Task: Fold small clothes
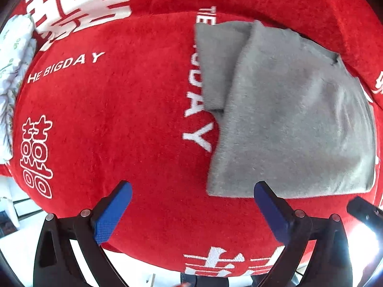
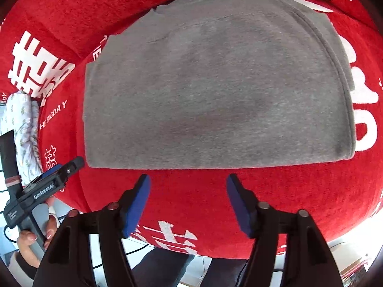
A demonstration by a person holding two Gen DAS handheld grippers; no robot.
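1. Grey sweater [image 2: 215, 83] lying flat on red blanket [image 1: 119, 119], already folded into a rough rectangle, neck end far from the grippers, near edge straight; prob. laid so for the next fold.
2. Left gripper [image 1: 191, 205] spread wide, holding nothing, its right tip just by the garment's near left corner.
3. Right gripper [image 2: 189, 201] also wide apart, empty, short of the near edge, not touching.
4. Sweater: soft brushed knit, ribbed collar. Blanket: plush pile w/ white lettering.
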